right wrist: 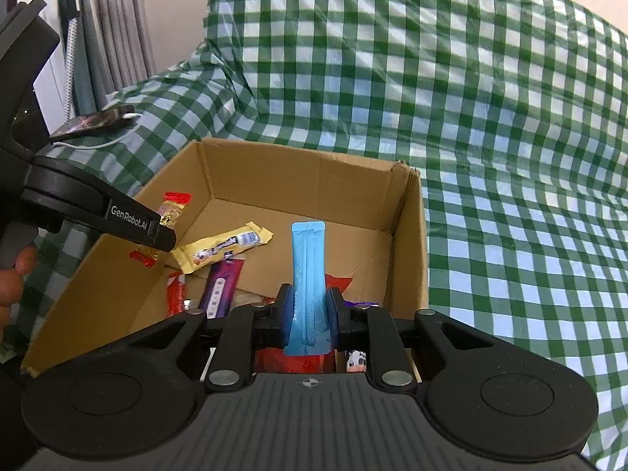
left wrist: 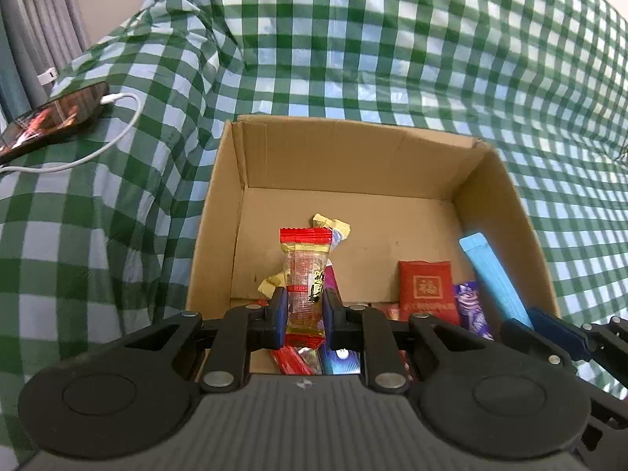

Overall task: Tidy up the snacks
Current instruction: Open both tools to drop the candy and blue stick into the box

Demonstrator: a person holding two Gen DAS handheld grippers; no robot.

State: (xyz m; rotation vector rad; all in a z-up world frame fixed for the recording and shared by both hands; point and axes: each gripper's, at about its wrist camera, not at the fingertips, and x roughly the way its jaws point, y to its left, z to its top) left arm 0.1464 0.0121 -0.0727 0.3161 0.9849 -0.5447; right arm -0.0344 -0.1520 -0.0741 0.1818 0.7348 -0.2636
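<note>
Both grippers hang over the cardboard box (left wrist: 431, 172), mid-drop: the left gripper (left wrist: 304, 310) is clamped on a clear red-ended candy pack (left wrist: 305, 271) standing toward 12 o'clock, and the right gripper (right wrist: 309, 310) pinches a blue sachet (right wrist: 308, 274) likewise upright. Next, I judge, each should dip lower and part its fingers, letting the packs fall among the snacks on the box floor, the yellow bar (right wrist: 223, 249) at 10 o'clock included.

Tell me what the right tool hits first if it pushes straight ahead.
Probably the cardboard box: its floor or far wall. The right tool, shut on the blue sachet, points into the open middle; depth is unclear.
</note>
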